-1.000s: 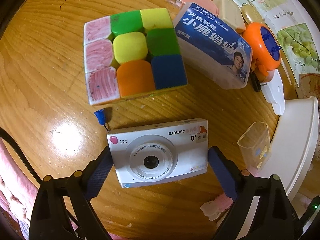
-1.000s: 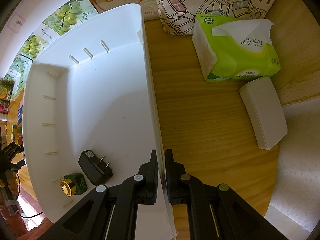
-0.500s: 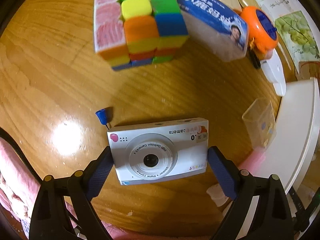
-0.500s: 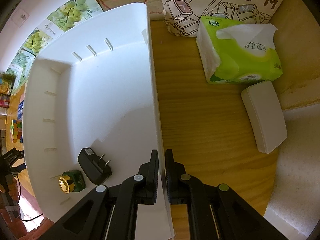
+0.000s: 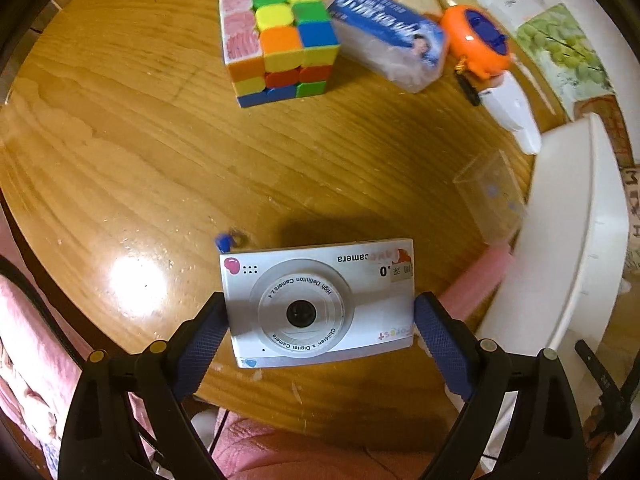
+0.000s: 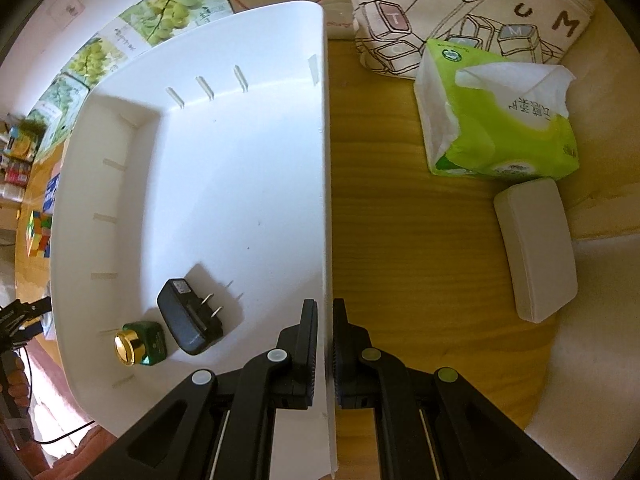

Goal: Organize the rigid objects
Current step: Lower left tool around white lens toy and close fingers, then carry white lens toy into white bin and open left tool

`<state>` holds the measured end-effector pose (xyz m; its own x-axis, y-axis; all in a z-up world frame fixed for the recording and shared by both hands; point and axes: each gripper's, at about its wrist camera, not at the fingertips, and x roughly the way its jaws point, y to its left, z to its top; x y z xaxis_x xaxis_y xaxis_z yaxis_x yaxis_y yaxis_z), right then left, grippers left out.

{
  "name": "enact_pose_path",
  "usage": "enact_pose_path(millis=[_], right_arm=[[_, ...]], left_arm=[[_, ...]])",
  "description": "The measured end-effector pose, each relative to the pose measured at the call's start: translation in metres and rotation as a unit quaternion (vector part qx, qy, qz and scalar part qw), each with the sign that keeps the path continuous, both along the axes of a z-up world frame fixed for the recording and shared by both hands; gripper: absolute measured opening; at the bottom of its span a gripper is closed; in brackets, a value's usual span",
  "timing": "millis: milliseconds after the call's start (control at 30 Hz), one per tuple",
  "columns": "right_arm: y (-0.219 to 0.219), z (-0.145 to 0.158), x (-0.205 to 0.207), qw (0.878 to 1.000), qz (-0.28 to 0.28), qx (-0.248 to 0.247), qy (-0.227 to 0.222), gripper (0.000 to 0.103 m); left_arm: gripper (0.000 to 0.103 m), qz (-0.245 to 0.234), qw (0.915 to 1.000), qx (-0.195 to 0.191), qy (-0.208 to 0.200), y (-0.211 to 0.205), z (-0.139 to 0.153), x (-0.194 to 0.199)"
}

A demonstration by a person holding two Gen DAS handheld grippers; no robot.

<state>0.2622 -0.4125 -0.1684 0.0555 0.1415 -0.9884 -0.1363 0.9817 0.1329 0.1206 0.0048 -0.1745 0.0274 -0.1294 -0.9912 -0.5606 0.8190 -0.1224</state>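
Note:
My left gripper (image 5: 320,314) is shut on a white toy camera (image 5: 360,276), its blue pads pressing the two short sides, and holds it lens-up above the wooden table (image 5: 140,152). A colourful puzzle cube (image 5: 280,44) and a blue-labelled clear box (image 5: 388,36) lie farther off. In the right wrist view my right gripper (image 6: 325,320) is shut on the thin side wall of the white bin (image 6: 240,180). A black plug charger (image 6: 190,316) and a green jar with a gold lid (image 6: 140,342) lie inside the bin.
An orange and blue toy (image 5: 476,44), a white spray-like piece (image 5: 516,120), a clear cup (image 5: 492,196) and a blue pin (image 5: 223,242) lie near the white bin (image 5: 568,220). A green tissue pack (image 6: 500,120), a white case (image 6: 534,248) and a printed bag (image 6: 460,8) sit right of the bin.
The left gripper has carried the camera up and away from the cube, which now looks smaller and farther off; the bin's edge has come nearer at right. The right gripper kept its grip.

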Motion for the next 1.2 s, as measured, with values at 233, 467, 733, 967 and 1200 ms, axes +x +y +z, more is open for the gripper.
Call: enact_pose_path(millis=[233, 467, 733, 967, 1200], right_arm=[[-0.002, -0.001, -0.004, 1.000, 0.024, 0.006, -0.005, 0.007], [-0.001, -0.001, -0.005, 0.999, 0.042, 0.018, -0.008, 0.007], [0.002, -0.001, -0.003, 0.998, 0.052, 0.026, -0.007, 0.007], [0.008, -0.002, -0.002, 0.998, 0.066, 0.021, -0.008, 0.007], [0.017, 0.001, -0.001, 0.997, 0.081, 0.012, -0.008, 0.007]], left_arm=[[0.093, -0.014, 0.9993, 0.010, -0.034, -0.008, 0.041, -0.012], [0.093, -0.050, 0.9940, 0.031, -0.092, -0.024, 0.089, 0.006], [0.093, -0.111, 0.9810, 0.064, -0.146, -0.061, 0.132, 0.033], [0.093, -0.162, 0.9680, 0.084, -0.172, -0.097, 0.145, 0.060], [0.093, -0.195, 0.9619, 0.063, -0.181, -0.130, 0.140, 0.083]])
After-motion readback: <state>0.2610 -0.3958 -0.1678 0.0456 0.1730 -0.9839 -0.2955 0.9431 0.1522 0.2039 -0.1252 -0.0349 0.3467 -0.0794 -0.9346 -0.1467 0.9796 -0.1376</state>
